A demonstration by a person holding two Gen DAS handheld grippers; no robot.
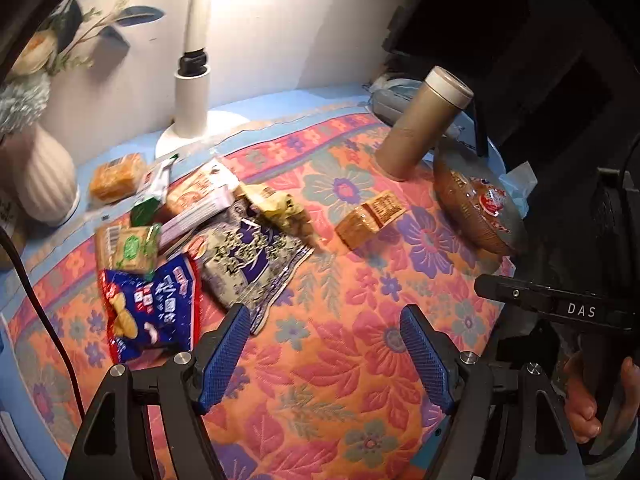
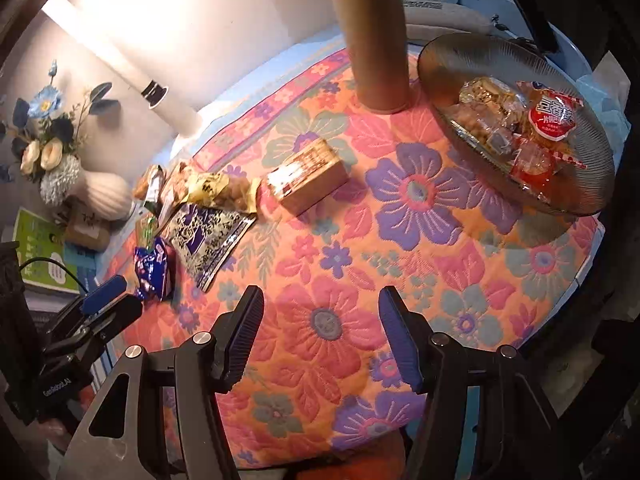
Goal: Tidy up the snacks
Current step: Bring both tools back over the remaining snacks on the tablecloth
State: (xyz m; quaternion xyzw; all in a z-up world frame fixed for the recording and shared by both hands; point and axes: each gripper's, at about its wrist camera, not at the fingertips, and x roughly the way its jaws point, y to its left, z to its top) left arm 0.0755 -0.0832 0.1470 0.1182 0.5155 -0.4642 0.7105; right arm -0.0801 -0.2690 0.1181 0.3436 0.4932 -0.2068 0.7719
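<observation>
A pile of snack packets lies on the floral cloth: a blue bag (image 1: pixel 150 312), a purple-and-white bag (image 1: pixel 252 260), a yellow bag (image 1: pixel 276 204) and small cracker packs (image 1: pixel 130 248). A lone brown wrapped snack (image 1: pixel 370 218) lies apart, also in the right wrist view (image 2: pixel 308 178). A ribbed glass dish (image 2: pixel 472 60) holds several wrapped snacks, one with a red label (image 2: pixel 554 116). My left gripper (image 1: pixel 324 316) is open and empty, just right of the pile. My right gripper (image 2: pixel 320 300) is open and empty above bare cloth, short of the brown snack.
A gold thermos (image 2: pixel 374 36) stands between the brown snack and the dish. A white lamp base (image 1: pixel 192 104) and a white ribbed vase (image 1: pixel 46 178) with flowers stand at the back left. A green book (image 2: pixel 40 248) lies off the cloth's left edge.
</observation>
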